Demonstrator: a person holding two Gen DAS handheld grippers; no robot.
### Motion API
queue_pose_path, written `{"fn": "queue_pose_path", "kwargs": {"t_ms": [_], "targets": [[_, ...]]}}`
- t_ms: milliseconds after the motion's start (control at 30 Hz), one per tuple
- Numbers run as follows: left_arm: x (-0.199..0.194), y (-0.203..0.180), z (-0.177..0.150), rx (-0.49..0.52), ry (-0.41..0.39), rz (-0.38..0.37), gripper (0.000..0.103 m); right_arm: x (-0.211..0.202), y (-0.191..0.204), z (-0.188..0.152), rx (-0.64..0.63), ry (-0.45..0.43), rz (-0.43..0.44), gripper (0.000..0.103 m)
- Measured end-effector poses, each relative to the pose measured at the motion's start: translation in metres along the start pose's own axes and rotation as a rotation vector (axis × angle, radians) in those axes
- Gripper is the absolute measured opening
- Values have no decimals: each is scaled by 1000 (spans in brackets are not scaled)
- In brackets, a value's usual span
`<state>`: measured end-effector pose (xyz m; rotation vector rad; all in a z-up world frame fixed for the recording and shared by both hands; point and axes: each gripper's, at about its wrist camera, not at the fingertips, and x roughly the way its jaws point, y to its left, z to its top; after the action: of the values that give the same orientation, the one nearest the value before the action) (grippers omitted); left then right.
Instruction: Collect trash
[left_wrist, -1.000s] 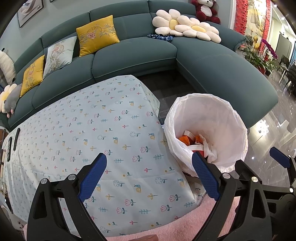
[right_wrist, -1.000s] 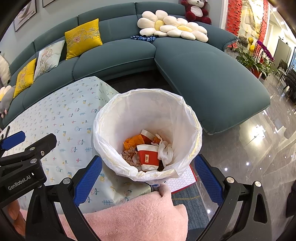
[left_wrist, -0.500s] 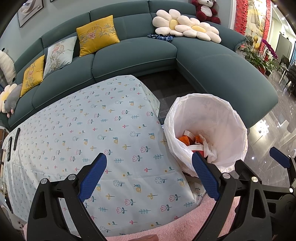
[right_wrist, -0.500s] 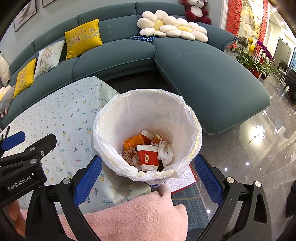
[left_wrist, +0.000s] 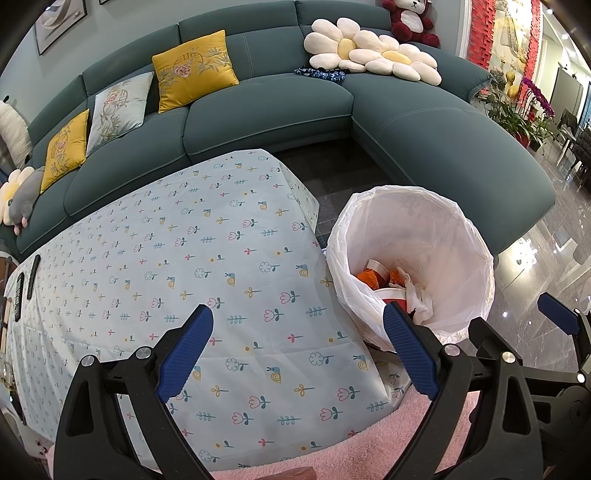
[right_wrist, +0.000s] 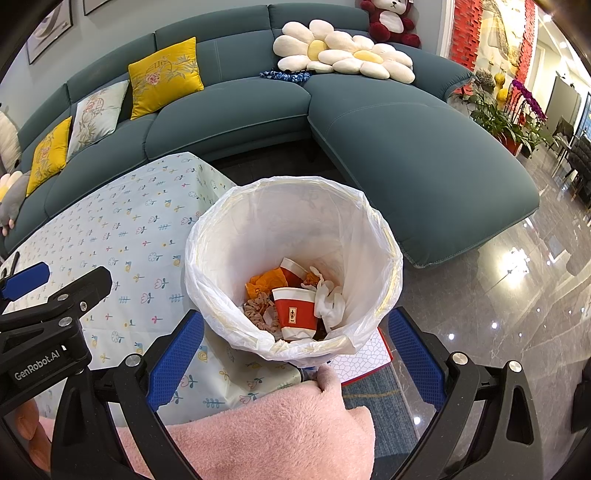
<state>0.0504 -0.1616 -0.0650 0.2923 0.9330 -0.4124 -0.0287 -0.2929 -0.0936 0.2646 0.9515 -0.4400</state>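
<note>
Trash fills the bottom of a white-lined bin (right_wrist: 295, 236) that stands on the floor just beside the corner of a low table draped in a pale flower-print tablecloth (left_wrist: 192, 266). Inside the liner, the right wrist view shows a red paper cup (right_wrist: 295, 314) lying on its side, a second red cup (right_wrist: 291, 267) behind it, an orange wrapper (right_wrist: 264, 282), a crumpled white tissue (right_wrist: 328, 299) to the right of the front cup, and a brownish crumpled scrap (right_wrist: 258, 310) that may be a napkin; its material is hard to tell.

The right gripper (right_wrist: 295, 354) hangs above the near rim of the bin with its blue pads (right_wrist: 177, 354) spread wide and nothing between them. The left gripper (left_wrist: 295, 350) hovers over the near part of the tablecloth, its jaws likewise wide apart and empty, with its right pad (left_wrist: 406, 350) in front of the bin's near wall.

A pink fluffy sleeve (right_wrist: 266, 424) crosses the lower edge of the right wrist view. Two dark remote controls (left_wrist: 26, 284) lie at the far left edge of the table. Behind everything curves a teal sectional sofa (left_wrist: 266, 110) with yellow cushions (left_wrist: 194, 70), daisy-shaped pillows (left_wrist: 369, 59) and a red plush bear (left_wrist: 410, 18).
</note>
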Motion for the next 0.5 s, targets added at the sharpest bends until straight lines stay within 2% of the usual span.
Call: {"fn": "queue_pose_path", "kwargs": {"t_ms": [500], "targets": [[-2, -2, -2, 0, -12, 10, 89, 0, -1, 0, 0, 0, -2, 96]]}}
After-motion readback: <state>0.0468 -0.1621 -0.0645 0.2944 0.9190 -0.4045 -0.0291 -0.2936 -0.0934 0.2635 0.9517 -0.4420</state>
